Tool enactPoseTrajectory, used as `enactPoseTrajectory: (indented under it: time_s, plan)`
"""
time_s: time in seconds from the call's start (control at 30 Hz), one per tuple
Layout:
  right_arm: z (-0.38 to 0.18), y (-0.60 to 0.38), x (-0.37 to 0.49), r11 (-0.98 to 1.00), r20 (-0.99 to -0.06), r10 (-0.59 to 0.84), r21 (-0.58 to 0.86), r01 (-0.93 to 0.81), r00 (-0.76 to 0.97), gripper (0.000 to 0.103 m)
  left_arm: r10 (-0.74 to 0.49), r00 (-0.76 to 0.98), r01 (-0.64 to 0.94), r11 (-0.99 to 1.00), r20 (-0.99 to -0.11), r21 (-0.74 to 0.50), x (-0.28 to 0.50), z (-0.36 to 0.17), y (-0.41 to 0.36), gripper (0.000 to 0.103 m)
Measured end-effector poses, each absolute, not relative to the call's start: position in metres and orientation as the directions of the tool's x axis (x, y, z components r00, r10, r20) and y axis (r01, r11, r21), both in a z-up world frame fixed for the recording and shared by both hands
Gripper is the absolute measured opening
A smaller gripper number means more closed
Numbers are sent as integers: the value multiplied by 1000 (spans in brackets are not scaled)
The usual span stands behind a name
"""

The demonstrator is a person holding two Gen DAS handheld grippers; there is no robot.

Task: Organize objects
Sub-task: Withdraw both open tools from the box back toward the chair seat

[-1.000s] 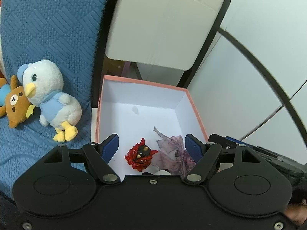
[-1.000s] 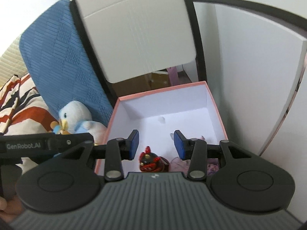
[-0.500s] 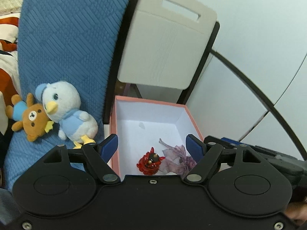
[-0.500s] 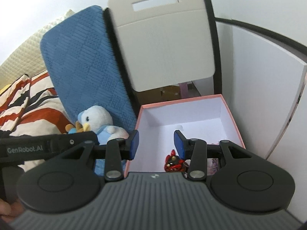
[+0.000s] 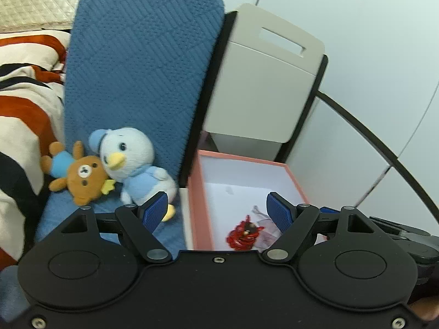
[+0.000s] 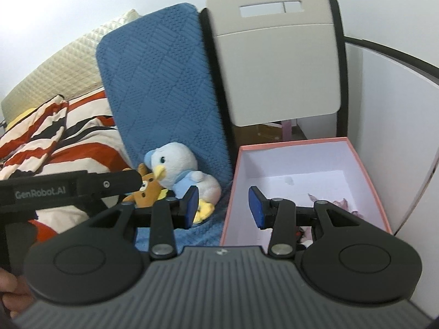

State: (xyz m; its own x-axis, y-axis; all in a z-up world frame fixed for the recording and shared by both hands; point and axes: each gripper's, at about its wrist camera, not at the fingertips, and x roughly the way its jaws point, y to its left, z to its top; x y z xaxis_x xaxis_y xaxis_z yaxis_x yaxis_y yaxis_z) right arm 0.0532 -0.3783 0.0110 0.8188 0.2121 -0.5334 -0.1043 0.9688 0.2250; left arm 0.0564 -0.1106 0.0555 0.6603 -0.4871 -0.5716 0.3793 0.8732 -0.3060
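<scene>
A pink-rimmed white box (image 5: 201, 192) holds a red figurine (image 5: 242, 233) and a purple gauzy bag (image 5: 264, 227). Left of the box, a white-and-blue penguin plush (image 5: 131, 161) and a small brown bear plush (image 5: 82, 175) lean on a blue cushion (image 5: 142, 68). My left gripper (image 5: 216, 209) hangs open and empty over the box's near left corner. My right gripper (image 6: 223, 208) is open too, nothing between its pads, straddling the left wall of the box (image 6: 367, 175) beside the penguin (image 6: 178, 170). The bear (image 6: 145, 192) is partly hidden behind the left gripper's body (image 6: 68, 189).
A grey chair back (image 5: 263, 82) with a handle slot rises behind the box. A striped red, black and cream blanket (image 6: 68, 137) lies left of the cushion. White curved panels (image 6: 389, 96) with a black rim close off the right side. A hand (image 6: 8, 290) shows at the lower left.
Both grippers have drawn back and up from the box, and the views have swung left, bringing the plush toys, cushion and blanket into sight. Both stay empty.
</scene>
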Motion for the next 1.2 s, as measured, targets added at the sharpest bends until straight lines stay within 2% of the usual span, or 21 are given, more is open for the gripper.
enactPoseTrajectory:
  time_s: [0.43,0.8,0.93,1.03,1.13,1.2]
  plan:
    - [-13,-323,57,964,-534,256,208,-168,805,44,-459,686,337,888,-564,-314,69,28,-54,77]
    - [-50,-284,75,960,-549,278,174,-218,788,43,-371,719,238,926,-587,-293,90,-5,-10,78]
    - [-66,-278,85,962,-564,273,164,-218,779,50,-337,720,194,937,-607,-290,101,-21,-1,81]
    - [-77,-274,91,963,-563,270,142,-231,781,50,-315,727,172,944,-610,-282,108,-31,4,86]
    - [-87,-272,98,964,-567,262,126,-233,781,50,-296,736,147,948,-608,-283,116,-40,8,98]
    - [-93,-271,103,966,-565,256,113,-234,784,53,-289,743,140,949,-604,-281,121,-44,8,100]
